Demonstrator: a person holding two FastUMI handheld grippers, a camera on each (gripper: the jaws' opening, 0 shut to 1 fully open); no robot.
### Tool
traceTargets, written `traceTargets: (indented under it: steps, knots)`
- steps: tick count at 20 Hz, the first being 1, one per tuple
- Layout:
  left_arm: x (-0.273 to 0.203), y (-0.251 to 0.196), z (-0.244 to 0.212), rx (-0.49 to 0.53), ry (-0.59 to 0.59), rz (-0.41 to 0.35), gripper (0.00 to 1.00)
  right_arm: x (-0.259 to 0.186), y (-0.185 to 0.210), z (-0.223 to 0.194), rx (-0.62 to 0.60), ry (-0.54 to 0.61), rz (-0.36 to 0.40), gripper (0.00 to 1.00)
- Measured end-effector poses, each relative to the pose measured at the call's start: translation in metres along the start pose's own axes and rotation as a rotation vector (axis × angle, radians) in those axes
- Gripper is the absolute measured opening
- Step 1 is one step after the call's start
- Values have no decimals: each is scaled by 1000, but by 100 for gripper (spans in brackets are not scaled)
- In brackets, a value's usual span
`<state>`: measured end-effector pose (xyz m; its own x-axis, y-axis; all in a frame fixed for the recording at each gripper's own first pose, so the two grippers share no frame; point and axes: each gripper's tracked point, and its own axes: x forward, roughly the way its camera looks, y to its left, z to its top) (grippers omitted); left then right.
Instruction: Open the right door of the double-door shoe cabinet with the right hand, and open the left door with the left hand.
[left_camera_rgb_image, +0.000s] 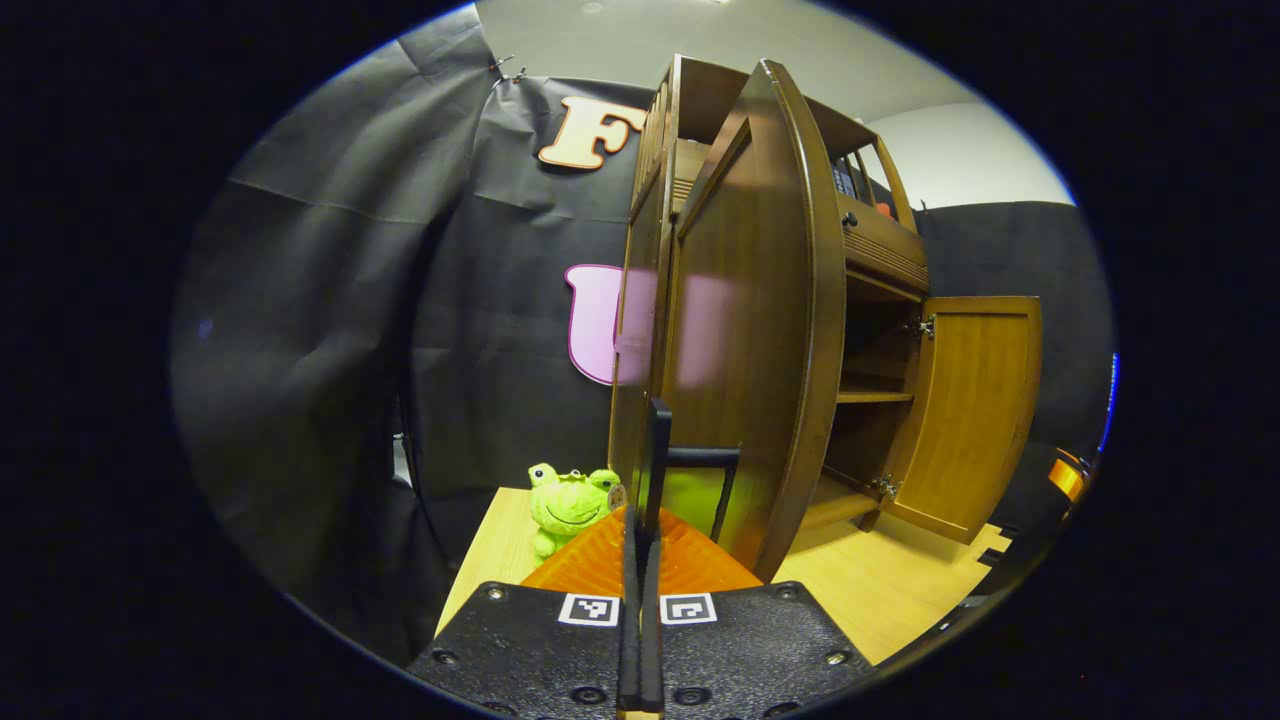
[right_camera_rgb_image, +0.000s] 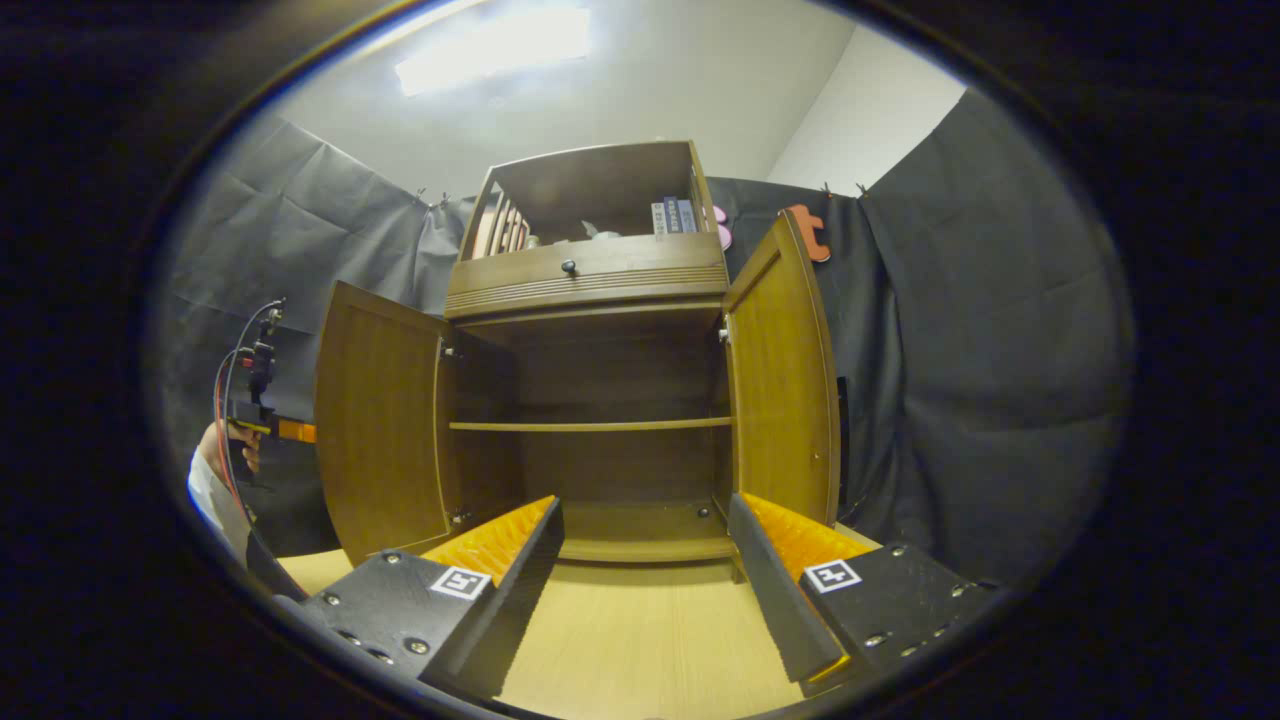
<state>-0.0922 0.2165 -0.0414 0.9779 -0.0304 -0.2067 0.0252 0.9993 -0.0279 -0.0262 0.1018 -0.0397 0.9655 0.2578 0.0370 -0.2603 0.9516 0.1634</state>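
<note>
Left gripper (left_camera_rgb_image: 640, 560): textured black body plates, round screws along the near edge, one square black-and-white marker per plate, ribbed finger pads. Right gripper (right_camera_rgb_image: 645, 570): same black plates, screws, one marker each side, ribbed pads. Person's hand (right_camera_rgb_image: 238, 445) at far left: white sleeve (right_camera_rgb_image: 212, 500); red and black cables (right_camera_rgb_image: 228, 400) looping above

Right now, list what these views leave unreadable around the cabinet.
- Left gripper view: the open left door hides most of the cabinet interior.
- Left gripper view: whether the fingers truly pinch the handle; they cover the contact themselves.
- Right gripper view: the things on the top shelf are too small to identify.
</note>
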Motion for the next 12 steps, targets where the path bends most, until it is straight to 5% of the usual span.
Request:
traceTargets:
  steps: [5, 9, 12]
  knots:
    - [-4, -10, -7, 42, -2, 44, 10, 2, -2, -3, 2, 5, -3, 98]
    - [-10, 0, -6, 40, -19, 96, 39, 4, -8, -7, 15, 16, -10, 98]
    - [-13, 5, -7, 30, -25, 120, 47, 5, -10, -8, 12, 14, -19, 98]
